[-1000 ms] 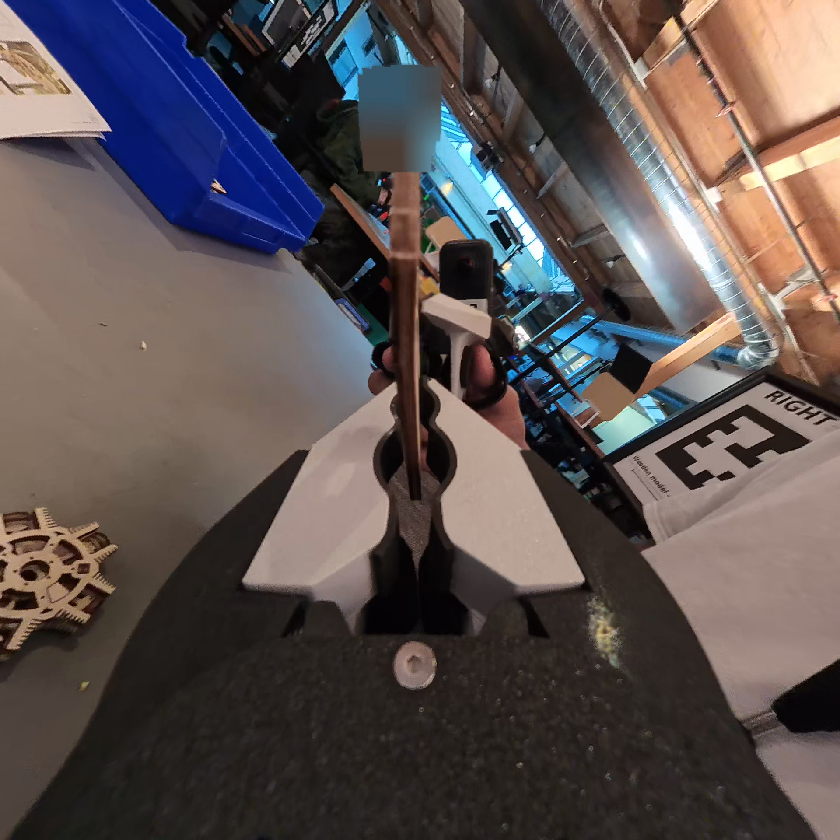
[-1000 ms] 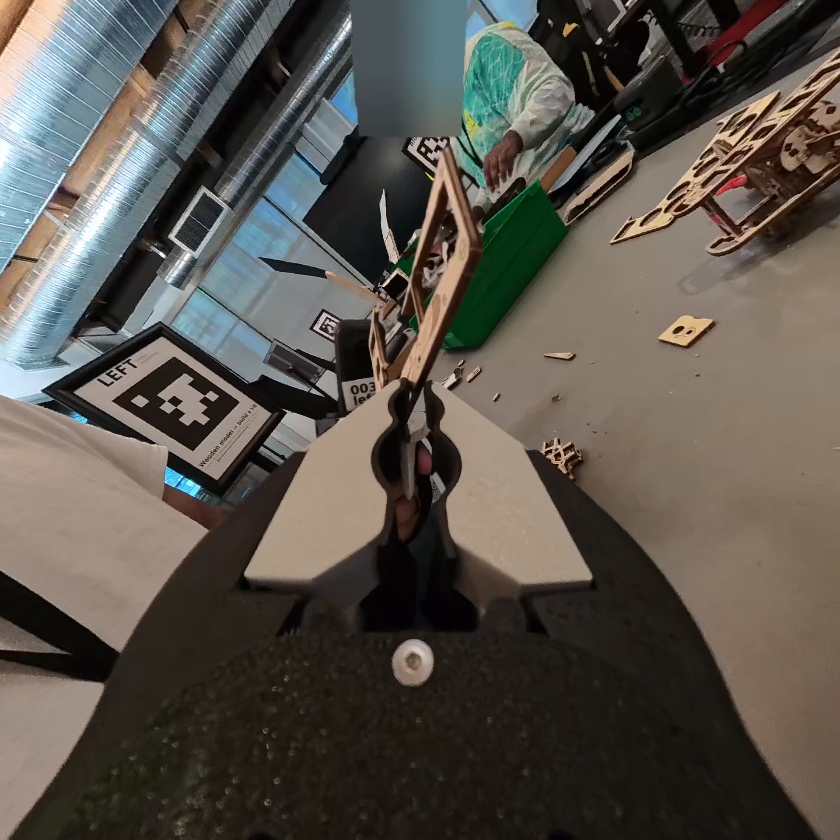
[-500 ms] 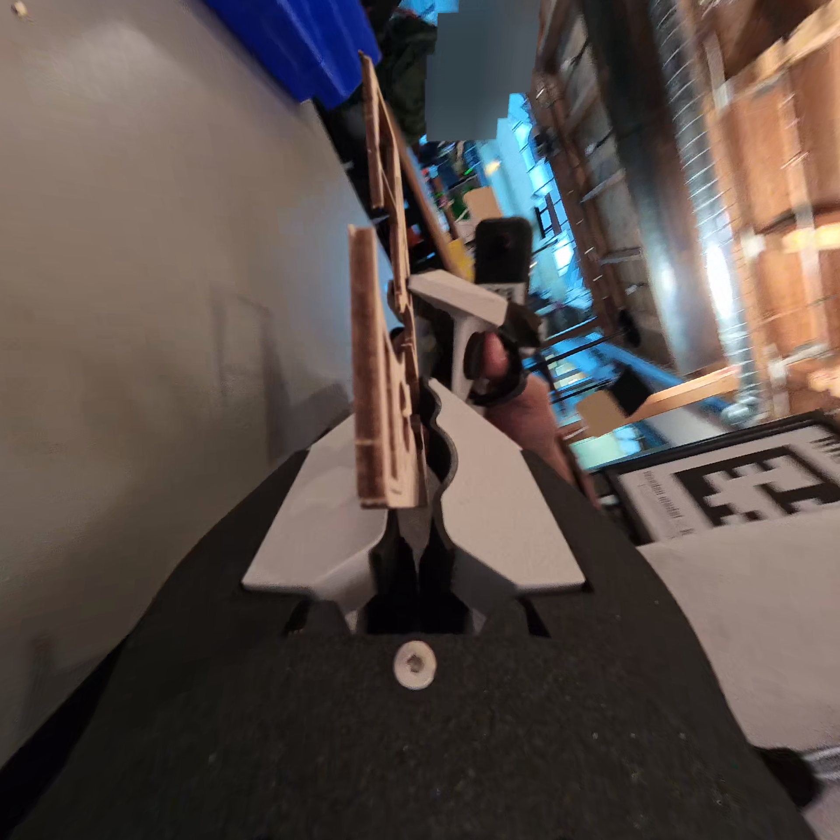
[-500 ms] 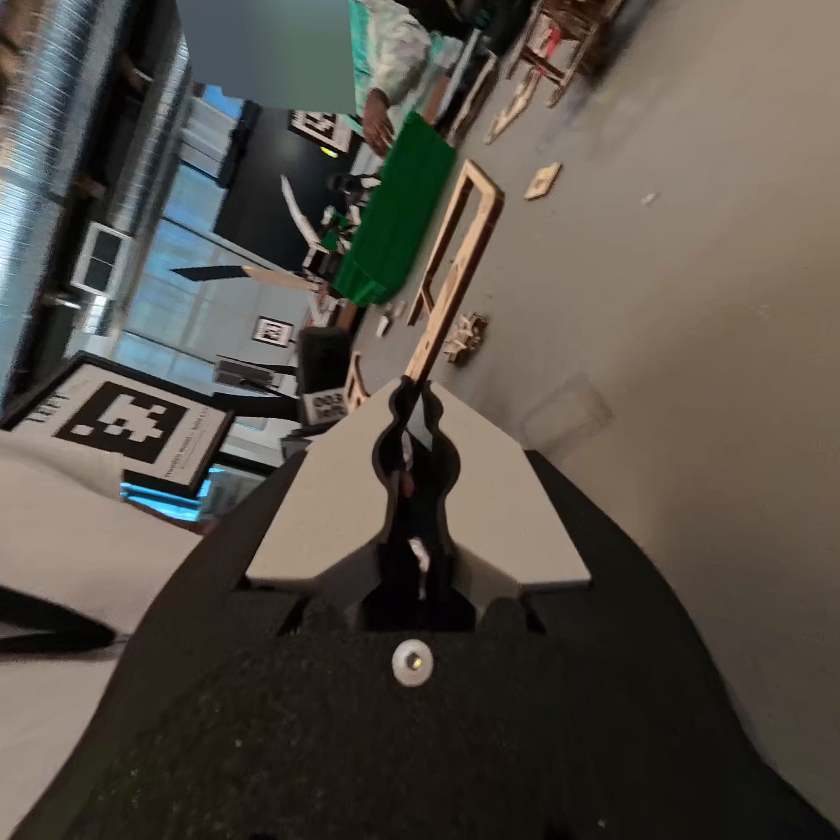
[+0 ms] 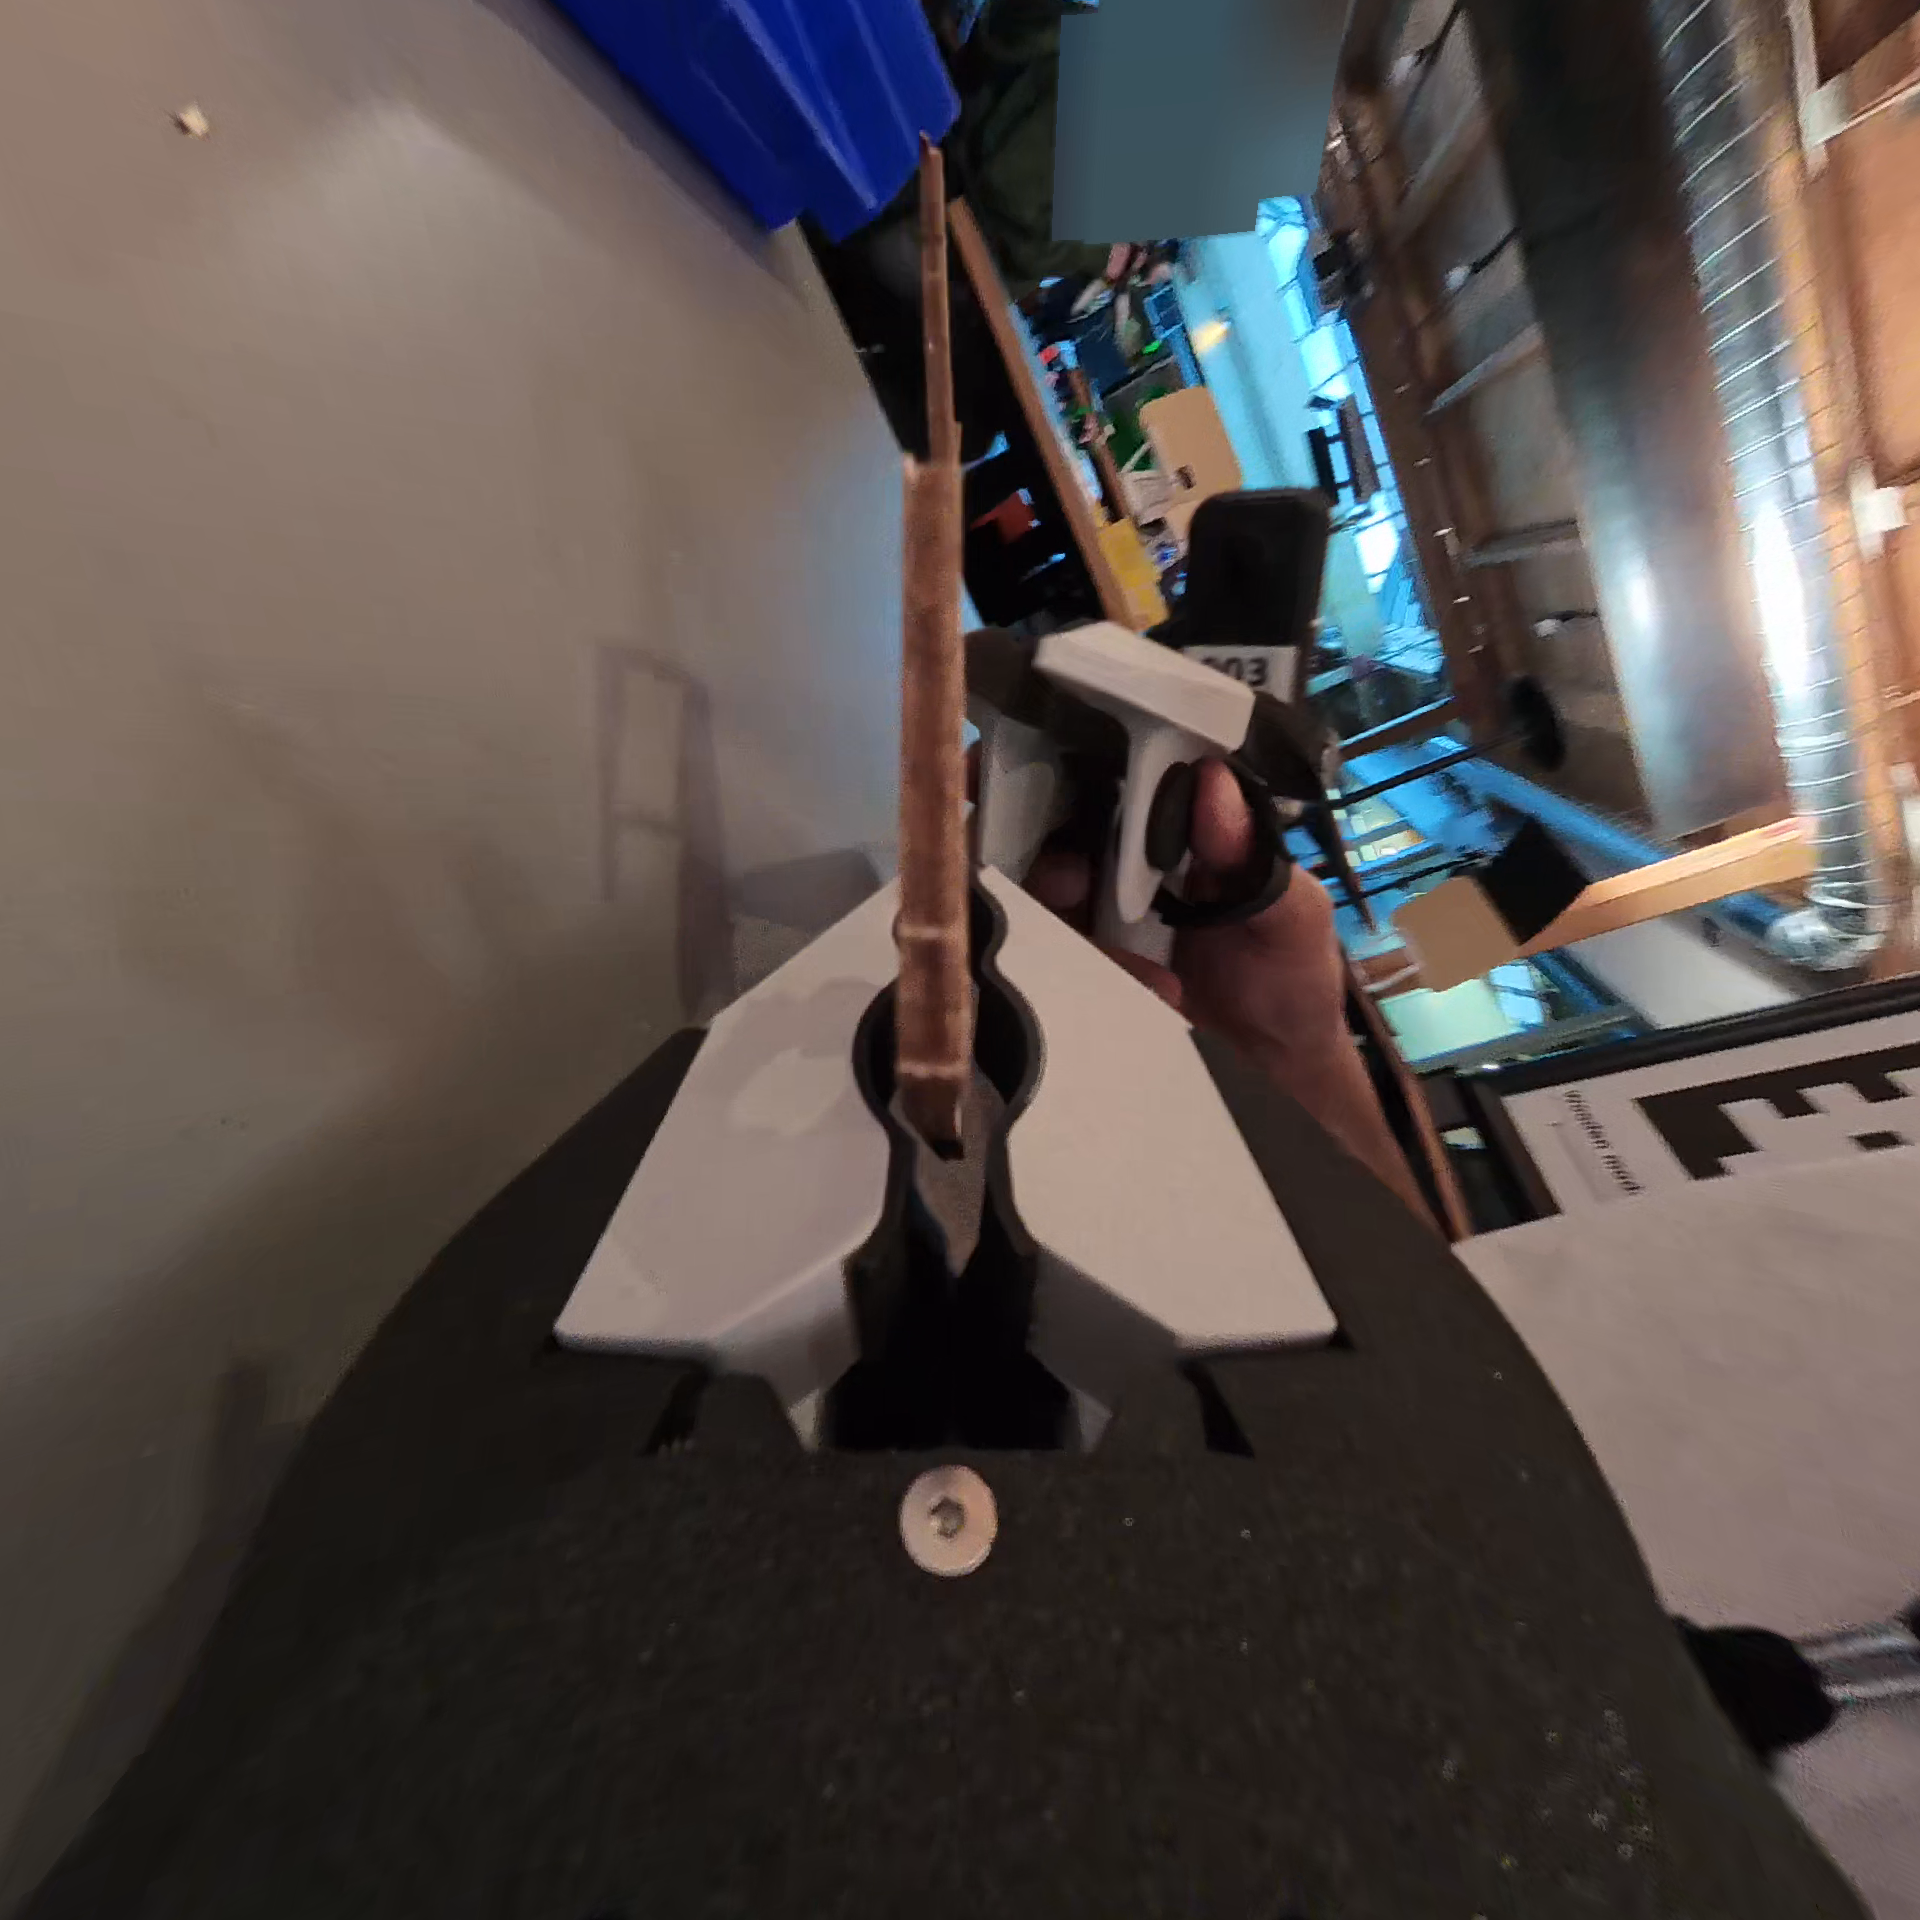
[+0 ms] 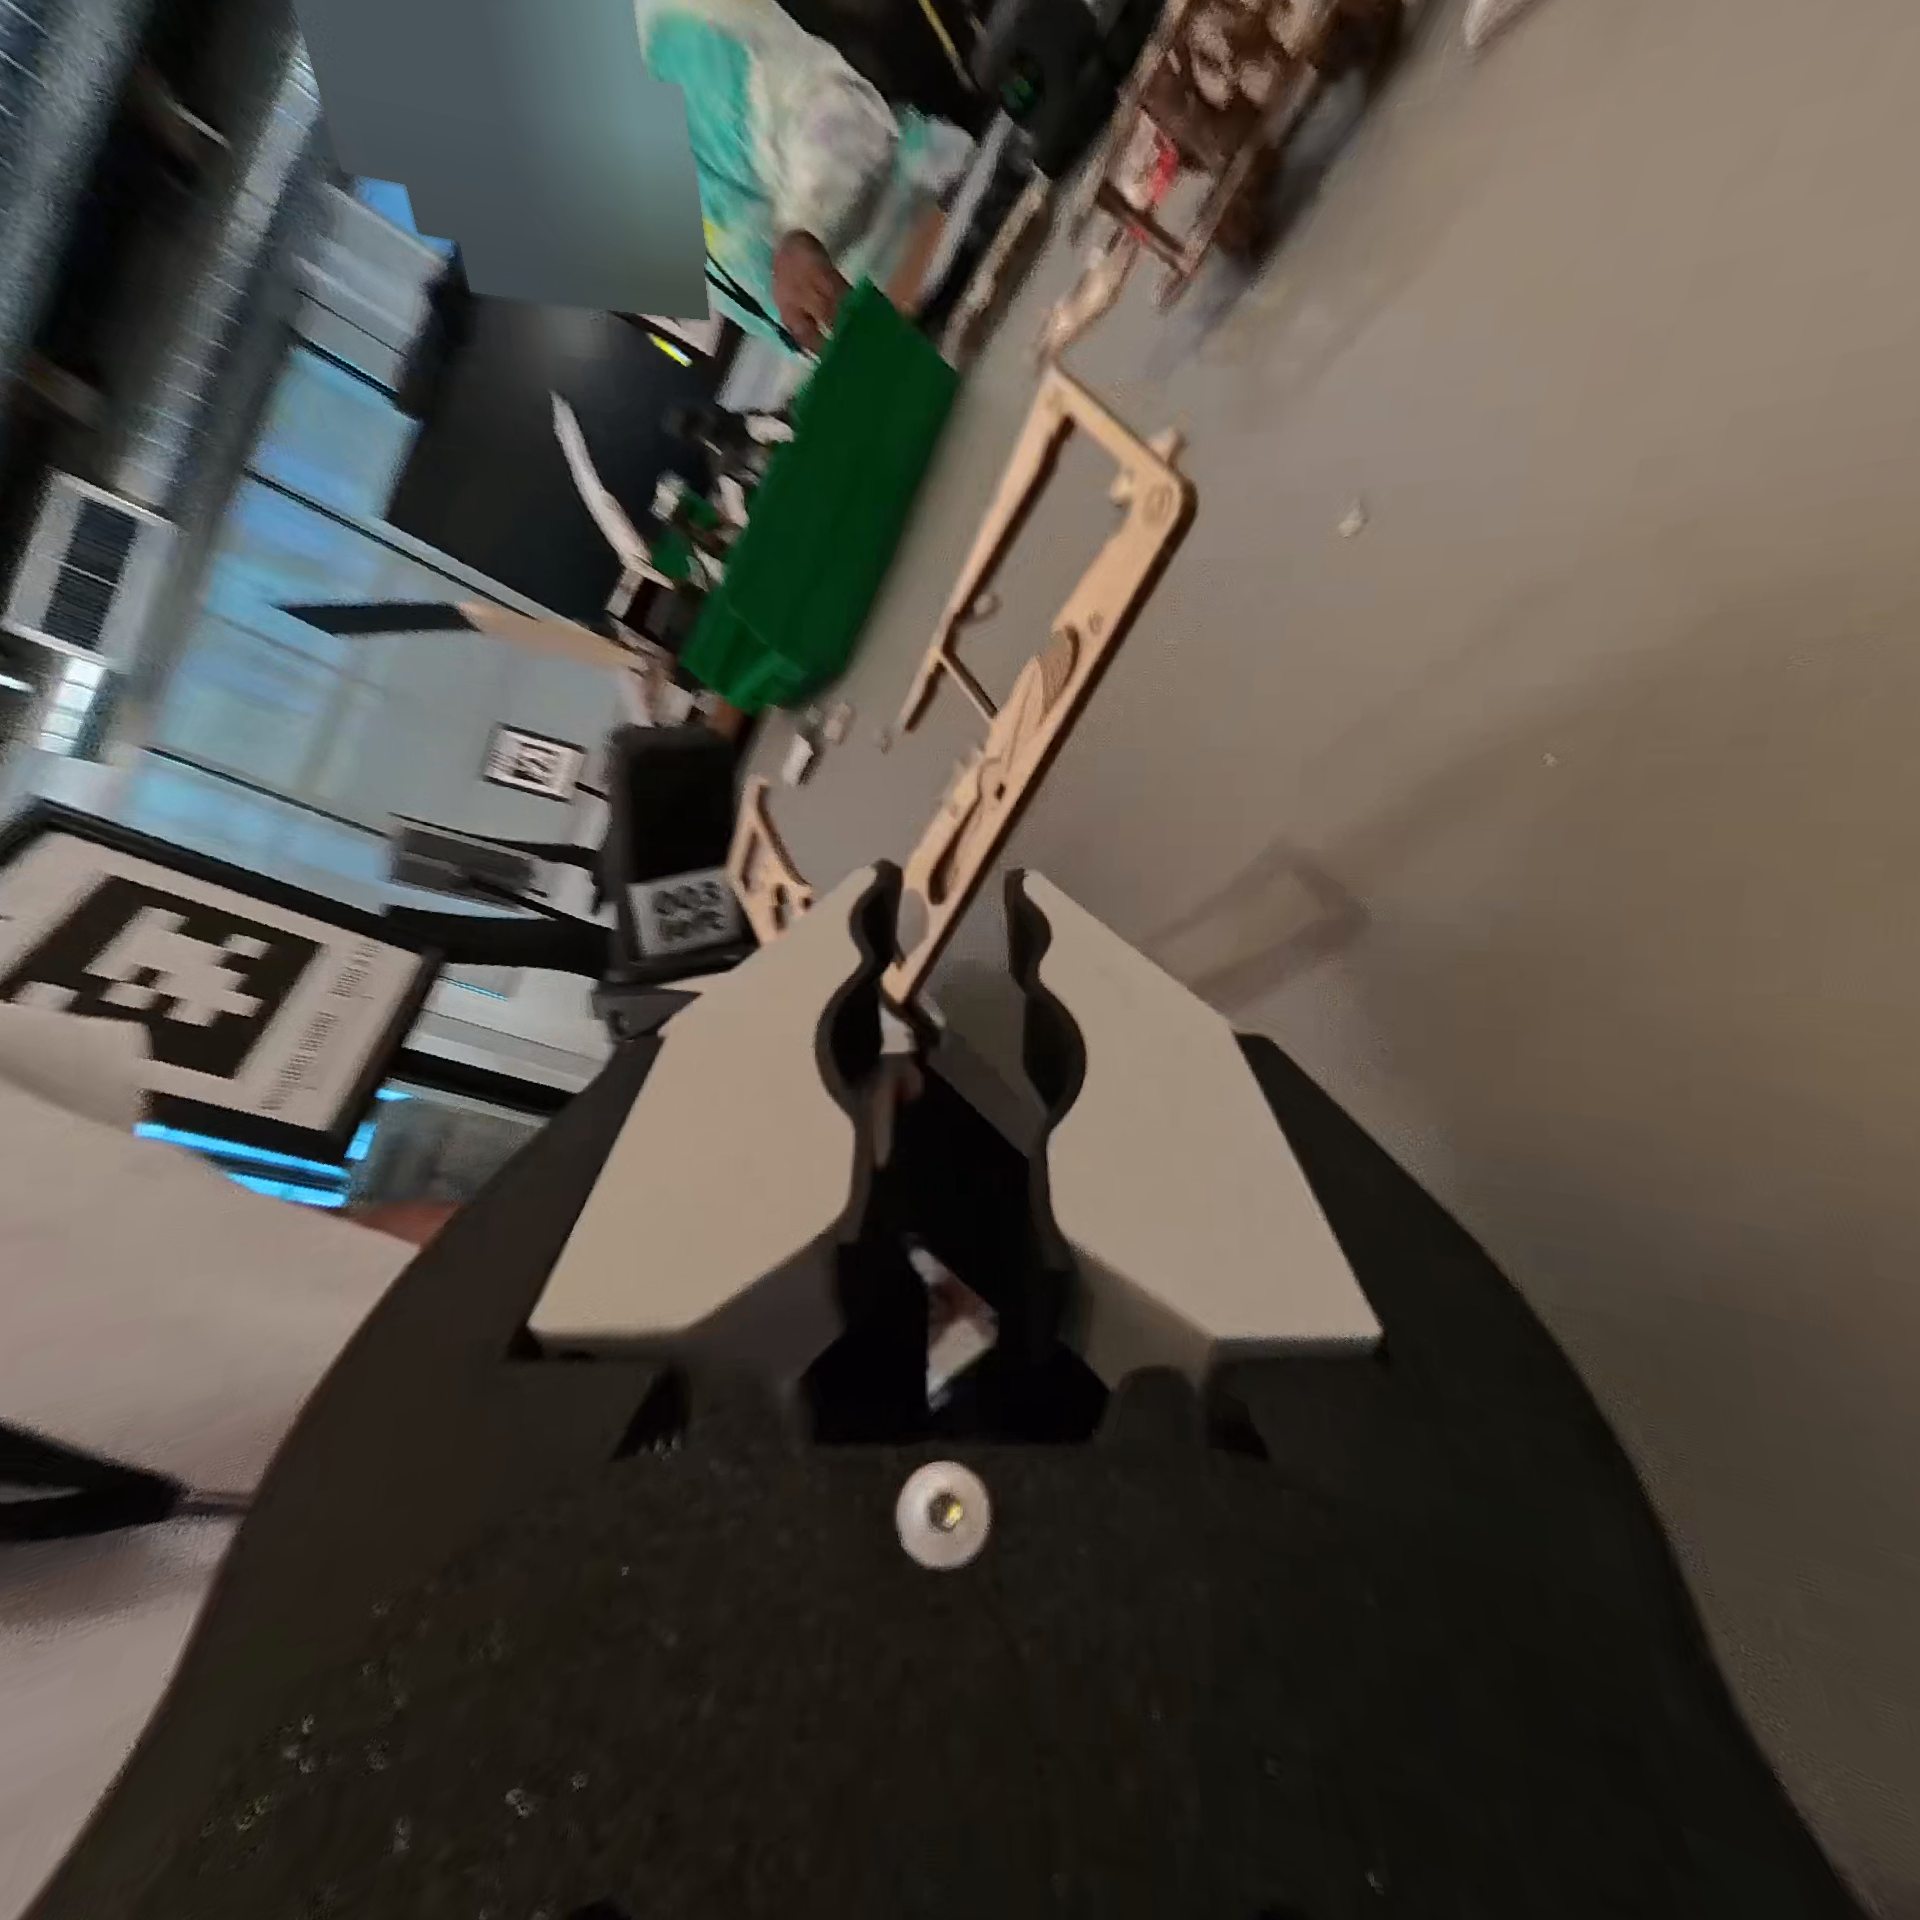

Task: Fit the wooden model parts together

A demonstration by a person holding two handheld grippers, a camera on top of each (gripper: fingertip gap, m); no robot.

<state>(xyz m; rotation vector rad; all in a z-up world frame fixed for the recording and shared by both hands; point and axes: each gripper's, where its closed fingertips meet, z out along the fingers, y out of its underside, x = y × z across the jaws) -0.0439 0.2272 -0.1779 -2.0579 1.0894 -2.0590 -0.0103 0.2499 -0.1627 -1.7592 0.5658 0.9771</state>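
My left gripper [image 5: 940, 904] is shut on a thin wooden model part [image 5: 935, 779], seen edge-on and upright. A thinner wooden edge [image 5: 935, 301] rises behind it. My right gripper [image 6: 951, 883] is open, its jaws apart. A flat wooden frame part [image 6: 1049, 644] with a long rectangular cut-out runs up from the gap between them, close to the left finger [image 6: 790, 997]. I cannot tell whether it touches. The right gripper also shows in the left wrist view [image 5: 1132, 748], held in a hand just behind the wooden part. The left gripper shows in the right wrist view [image 6: 675, 831] with a second wooden piece [image 6: 769, 862].
The grey table [image 5: 364, 520] fills the left of the left wrist view. A blue bin [image 5: 779, 94] stands at its far edge. In the right wrist view a green bin [image 6: 831, 520], small wood scraps [image 6: 821, 727], blurred wooden assemblies [image 6: 1174, 156] and a person [image 6: 790, 135] are farther off. There is about 5 cm between the tips of the two grippers.
My right gripper has opened and let go of the wooden frame. Both grippers have tilted toward the table. The frame now faces the right wrist view flat. The left gripper stays shut.
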